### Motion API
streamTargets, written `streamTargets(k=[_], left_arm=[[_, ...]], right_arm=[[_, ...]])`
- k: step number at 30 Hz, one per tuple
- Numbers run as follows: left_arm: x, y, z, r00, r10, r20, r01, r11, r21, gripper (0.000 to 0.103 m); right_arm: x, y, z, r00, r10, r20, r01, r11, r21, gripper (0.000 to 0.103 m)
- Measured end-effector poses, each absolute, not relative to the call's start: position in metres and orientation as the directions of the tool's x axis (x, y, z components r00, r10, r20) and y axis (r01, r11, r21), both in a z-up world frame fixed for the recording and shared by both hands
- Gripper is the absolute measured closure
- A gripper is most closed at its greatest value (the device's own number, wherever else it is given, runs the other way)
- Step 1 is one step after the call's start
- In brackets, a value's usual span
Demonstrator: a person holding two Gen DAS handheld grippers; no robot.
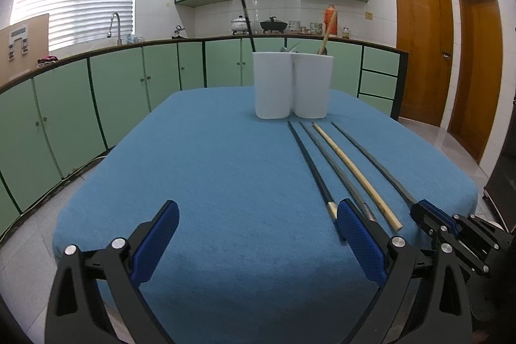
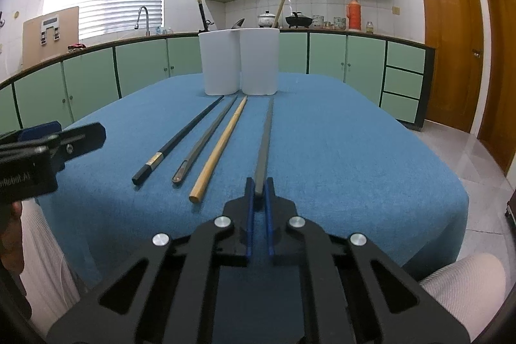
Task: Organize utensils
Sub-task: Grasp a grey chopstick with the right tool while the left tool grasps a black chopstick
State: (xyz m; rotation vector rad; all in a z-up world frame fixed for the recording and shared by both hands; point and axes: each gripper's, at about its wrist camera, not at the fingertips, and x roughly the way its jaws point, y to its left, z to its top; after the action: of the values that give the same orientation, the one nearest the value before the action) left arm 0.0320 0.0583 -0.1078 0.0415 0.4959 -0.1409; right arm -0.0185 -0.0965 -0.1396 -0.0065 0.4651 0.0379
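My right gripper (image 2: 260, 190) is clamped on the near end of the grey chopstick (image 2: 265, 137) by the table's near edge, left gripper (image 1: 258, 234) wide open w/ nothing; 3 more sticks left, few utensils already in the white holder (image 2: 239, 63).

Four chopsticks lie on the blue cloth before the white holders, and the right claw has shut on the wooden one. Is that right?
Not quite. The right claw has shut on the grey chopstick, farthest right, as the right wrist view shows. The wooden chopstick lies free beside it. Four chopsticks on the blue cloth before the white holders is correct.
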Motion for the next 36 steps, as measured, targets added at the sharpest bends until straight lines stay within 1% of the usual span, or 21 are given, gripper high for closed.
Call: streamTargets(k=[2,10,13,14,16,20,22,23,25,27,36], left_arm=[[0.03,0.053,-0.11,0.866,-0.139,-0.479,0.16,0.987,0.003,0.009],[0.028,0.029,-0.12,0.839,-0.179,-0.514,0.211,0.977,0.004,0.03],[0.03,0.022,-0.125,0.829,-0.185,-0.529,0.219,0.976,0.002,0.044],[0.031,0.021,-0.126,0.826,-0.184,-0.533,0.218,0.976,0.001,0.046],[0.034,0.019,-0.129,0.819,-0.186,-0.542,0.215,0.977,-0.01,0.056],[0.033,0.016,-0.131,0.827,-0.178,-0.534,0.206,0.978,-0.007,0.064],[0.033,0.013,-0.132,0.828,-0.177,-0.532,0.204,0.979,-0.007,0.075],[0.032,0.011,-0.132,0.829,-0.176,-0.531,0.205,0.979,-0.005,0.077],[0.032,0.007,-0.133,0.83,-0.177,-0.529,0.209,0.978,0.0,0.087],[0.032,0.005,-0.133,0.829,-0.18,-0.529,0.214,0.977,0.003,0.095],[0.03,0.004,-0.127,0.838,-0.162,-0.521,0.202,0.979,0.019,0.096]], right_arm=[[-0.019,-0.104,-0.138,0.893,0.026,-0.449,-0.022,1.0,0.015,0.098],[-0.027,-0.125,-0.138,0.893,0.011,-0.449,0.008,0.999,0.041,0.098],[-0.027,-0.129,-0.138,0.893,0.012,-0.451,0.01,0.999,0.048,0.098],[-0.027,-0.13,-0.138,0.892,0.013,-0.452,0.011,0.999,0.05,0.098],[-0.028,-0.132,-0.139,0.892,0.014,-0.452,0.011,0.999,0.053,0.098],[-0.027,-0.136,-0.139,0.89,0.019,-0.456,0.009,0.998,0.06,0.098],[-0.028,-0.137,-0.14,0.89,0.019,-0.455,0.008,0.998,0.059,0.098],[-0.029,-0.137,-0.139,0.89,0.019,-0.455,0.008,0.998,0.058,0.098],[-0.028,-0.137,-0.139,0.89,0.02,-0.455,0.006,0.998,0.056,0.098],[-0.028,-0.137,-0.139,0.89,0.02,-0.455,0.006,0.998,0.056,0.098],[-0.027,-0.138,-0.138,0.892,0.017,-0.453,0.009,0.998,0.055,0.098]])
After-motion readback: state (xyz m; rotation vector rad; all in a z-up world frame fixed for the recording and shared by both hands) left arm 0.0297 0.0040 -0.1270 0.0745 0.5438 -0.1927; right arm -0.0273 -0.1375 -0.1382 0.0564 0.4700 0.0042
